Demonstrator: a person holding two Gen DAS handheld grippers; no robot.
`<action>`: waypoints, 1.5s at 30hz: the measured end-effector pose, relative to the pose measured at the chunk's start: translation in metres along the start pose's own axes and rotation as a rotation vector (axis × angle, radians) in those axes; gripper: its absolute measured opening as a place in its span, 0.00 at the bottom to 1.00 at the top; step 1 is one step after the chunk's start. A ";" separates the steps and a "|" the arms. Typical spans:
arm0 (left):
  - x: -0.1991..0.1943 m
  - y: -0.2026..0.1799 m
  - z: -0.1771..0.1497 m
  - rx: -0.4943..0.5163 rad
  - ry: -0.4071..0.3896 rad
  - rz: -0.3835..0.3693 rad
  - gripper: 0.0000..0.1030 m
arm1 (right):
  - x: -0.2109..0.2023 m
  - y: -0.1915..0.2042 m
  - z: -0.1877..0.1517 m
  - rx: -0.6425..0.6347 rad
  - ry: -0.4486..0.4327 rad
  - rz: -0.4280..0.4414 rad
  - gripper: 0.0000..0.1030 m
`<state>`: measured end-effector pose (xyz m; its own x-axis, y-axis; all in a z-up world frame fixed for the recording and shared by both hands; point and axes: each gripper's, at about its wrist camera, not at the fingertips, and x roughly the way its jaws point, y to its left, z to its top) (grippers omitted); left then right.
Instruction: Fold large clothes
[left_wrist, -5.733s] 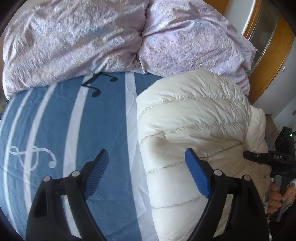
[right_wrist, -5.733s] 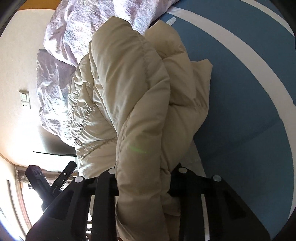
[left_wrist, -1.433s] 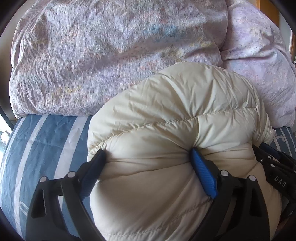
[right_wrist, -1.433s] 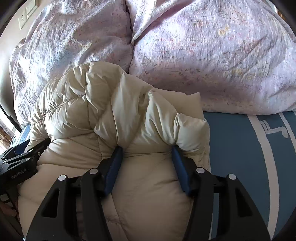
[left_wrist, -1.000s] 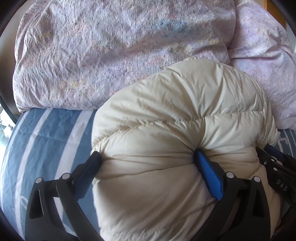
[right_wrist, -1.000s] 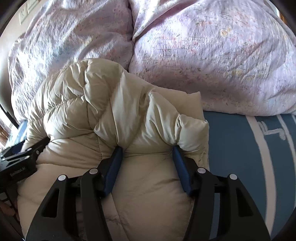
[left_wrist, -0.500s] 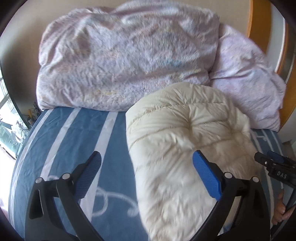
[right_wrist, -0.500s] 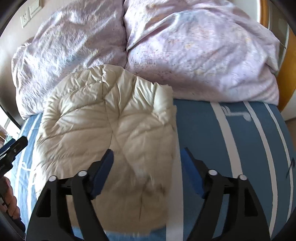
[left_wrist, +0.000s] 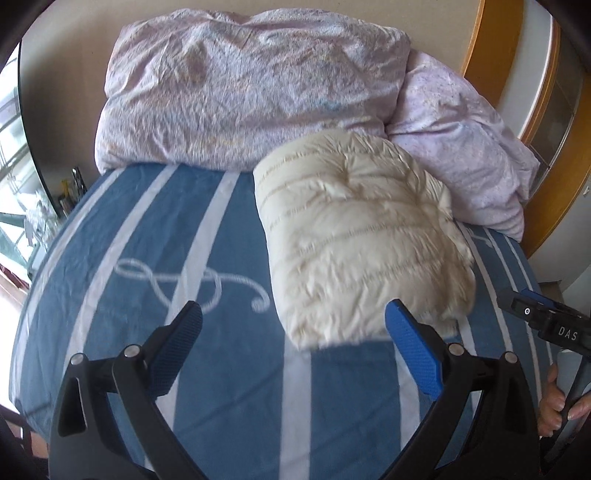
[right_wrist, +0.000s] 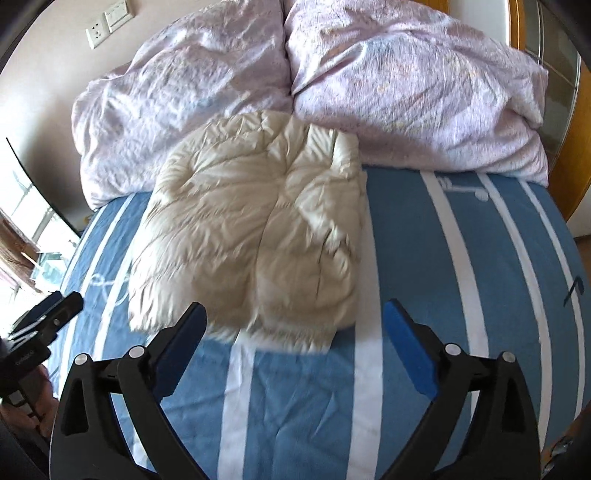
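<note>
1. Two hand-held grippers in view, both above the bed (left_wrist: 229, 406) and angled down at it.
2. Left hand-held gripper (left_wrist: 293, 349): blue pads spread wide, nothing between them but blue-and-white striped sheet.
3. Right hand-held gripper (right_wrist: 293, 347): jaws opening, already wide; nothing gripped, pads clear of the fabric.
4. Cream puffer jacket (left_wrist: 362, 243) folded into a compact quilted bundle, lying flat on the bed beyond both sets of pads, touched by neither.
5. Far edge of jacket pressed against the lilac duvet (left_wrist: 251, 88) heaped at the head of the bed; second lilac mound (right_wrist: 417, 85) just beside it on the right.
6. Jacket nearer the bed's right half as seen from the left wrist; nearer the left half from the right wrist.
7. Near edge of bundle blurred in both views; seams and creases clearer toward the duvet.
8. White treble-clef print (left_wrist: 173, 277) on sheet, left of the jacket.
9. Wall sockets (right_wrist: 109, 22) above the bedding; wooden door frame (left_wrist: 491, 48) at right.
10. Person's fingers (left_wrist: 557, 398) visible at right edge of left-wrist view, wrapped round a handle.
</note>
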<state>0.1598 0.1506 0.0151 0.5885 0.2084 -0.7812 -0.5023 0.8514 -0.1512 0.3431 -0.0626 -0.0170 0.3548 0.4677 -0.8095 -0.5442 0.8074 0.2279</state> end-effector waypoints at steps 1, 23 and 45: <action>-0.003 -0.001 -0.005 -0.001 0.004 -0.003 0.96 | -0.004 0.000 -0.006 0.005 0.007 0.006 0.95; -0.031 -0.021 -0.056 -0.001 0.049 -0.153 0.96 | -0.032 0.005 -0.073 -0.001 0.055 0.047 0.95; -0.034 -0.030 -0.066 -0.009 0.061 -0.236 0.96 | -0.039 0.001 -0.082 0.022 0.046 0.104 0.95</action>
<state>0.1134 0.0864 0.0064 0.6506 -0.0254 -0.7590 -0.3616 0.8686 -0.3390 0.2661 -0.1092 -0.0292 0.2619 0.5327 -0.8048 -0.5590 0.7635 0.3235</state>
